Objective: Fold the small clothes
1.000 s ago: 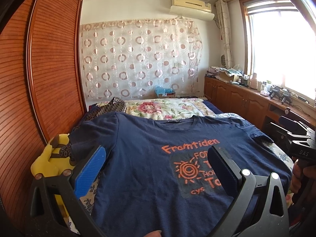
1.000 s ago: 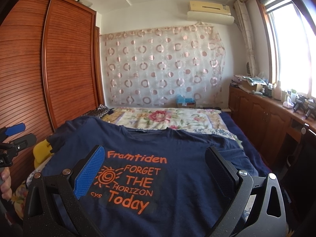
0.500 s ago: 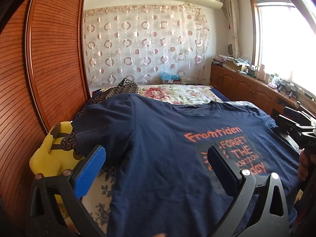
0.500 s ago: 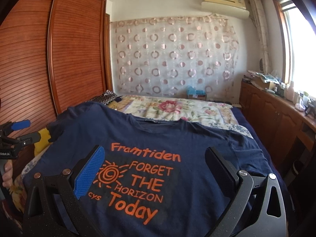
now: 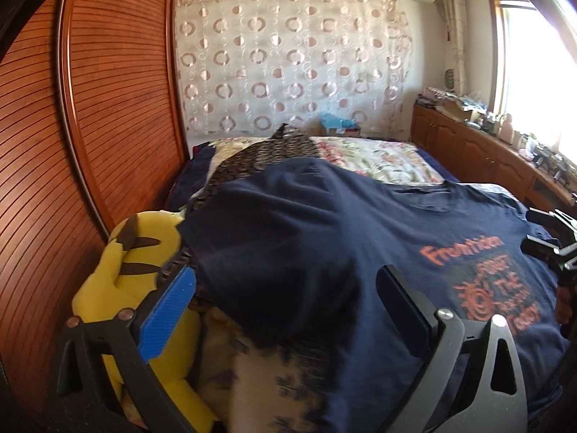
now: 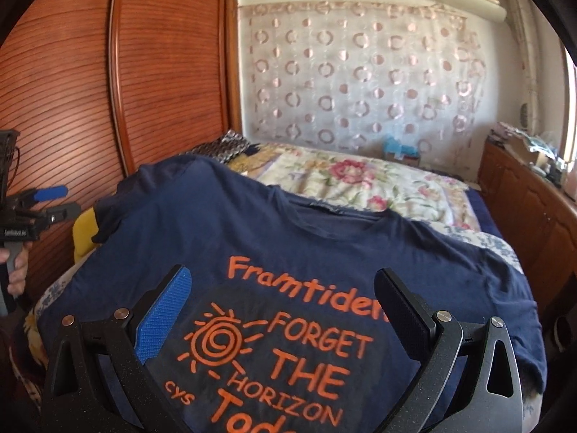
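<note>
Left wrist view sits low at the bed's left edge, close over the navy T-shirt (image 5: 324, 238), facing the curtained far wall. Right wrist view hangs nearer the shirt's print (image 6: 288, 328), facing the same way. Both share the shirt, the floral bedspread (image 6: 378, 187) and the wardrobe (image 5: 108, 108).

Black grippers (image 6: 281, 310), blue-padded left jaws

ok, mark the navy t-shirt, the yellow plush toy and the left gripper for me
navy t-shirt (image 6: 288, 238): right wrist view, chest above the print.
yellow plush toy (image 5: 140, 256): left wrist view, its yellow body.
left gripper (image 5: 288, 288): left wrist view, gap between its open fingers.
</note>
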A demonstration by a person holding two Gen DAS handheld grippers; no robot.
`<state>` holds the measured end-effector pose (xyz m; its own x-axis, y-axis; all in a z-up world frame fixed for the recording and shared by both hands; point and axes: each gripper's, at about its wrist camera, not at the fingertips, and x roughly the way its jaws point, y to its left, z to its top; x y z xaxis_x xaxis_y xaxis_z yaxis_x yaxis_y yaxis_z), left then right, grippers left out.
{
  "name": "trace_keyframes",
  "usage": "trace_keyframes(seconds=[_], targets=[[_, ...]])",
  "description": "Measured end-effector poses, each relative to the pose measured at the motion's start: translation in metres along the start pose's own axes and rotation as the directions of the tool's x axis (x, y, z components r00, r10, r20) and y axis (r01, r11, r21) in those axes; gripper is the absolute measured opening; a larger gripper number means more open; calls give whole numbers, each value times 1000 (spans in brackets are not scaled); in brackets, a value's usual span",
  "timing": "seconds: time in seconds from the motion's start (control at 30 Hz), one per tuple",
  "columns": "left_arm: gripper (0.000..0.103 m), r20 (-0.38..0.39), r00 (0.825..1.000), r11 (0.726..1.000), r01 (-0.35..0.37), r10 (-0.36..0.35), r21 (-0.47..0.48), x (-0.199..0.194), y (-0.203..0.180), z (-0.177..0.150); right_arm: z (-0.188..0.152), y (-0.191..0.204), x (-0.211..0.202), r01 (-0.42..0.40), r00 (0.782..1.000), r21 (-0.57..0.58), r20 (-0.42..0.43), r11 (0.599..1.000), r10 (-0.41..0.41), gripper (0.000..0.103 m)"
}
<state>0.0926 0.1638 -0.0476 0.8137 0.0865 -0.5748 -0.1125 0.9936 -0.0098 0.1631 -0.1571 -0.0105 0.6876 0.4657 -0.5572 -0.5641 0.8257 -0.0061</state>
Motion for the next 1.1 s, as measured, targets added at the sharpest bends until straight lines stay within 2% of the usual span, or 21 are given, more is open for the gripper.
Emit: trace_keyframes(seconds=[0.07,0.17,0.37,0.4,0.5,0.57,0.63,0.7,0.77,0.83,0.87,0.97,1.1], targets=[[99,-11,1000,1000,-5,5,-5,9,15,7,1,2,15,-24,999,-10,-30,1000,23,103],[92,-29,1000,999,3,-4,-33,21,39,18,2,5,33,-61,996,-25,-73,998,59,103],[67,-91,994,996,52,-58,-67,60,74,35,3,13,54,-93,990,-60,-115,994,86,103],[62,-105,993,996,49,-57,-75,68,80,37,4,14,57,-95,989,-63,-122,993,87,103],[59,-144,988,994,33,-48,-107,88,96,37,4,15,64,-111,985,-62,-136,992,102,103],[47,-176,984,994,11,-30,-109,100,104,34,5,16,67,-114,985,-64,-138,991,104,103],[44,-198,980,994,1,-23,-109,108,108,31,5,16,68,-116,985,-63,-140,991,106,103],[36,-204,978,994,16,-39,-111,111,108,29,5,16,70,-118,984,-58,-143,991,109,103],[35,-207,977,994,28,-50,-108,112,108,28,6,15,71,-117,984,-55,-144,992,109,103],[24,-203,978,996,21,-39,-90,111,105,29,6,15,72,-118,984,-52,-144,992,109,103],[15,-200,979,997,18,-34,-81,110,104,29,6,14,73,-118,983,-51,-144,992,110,103],[0,-195,981,999,14,-23,-49,108,99,30,6,14,72,-119,983,-49,-144,992,111,103],[0,-155,988,1000,8,-9,-10,96,92,34,6,14,72,-117,984,-50,-142,992,109,103]])
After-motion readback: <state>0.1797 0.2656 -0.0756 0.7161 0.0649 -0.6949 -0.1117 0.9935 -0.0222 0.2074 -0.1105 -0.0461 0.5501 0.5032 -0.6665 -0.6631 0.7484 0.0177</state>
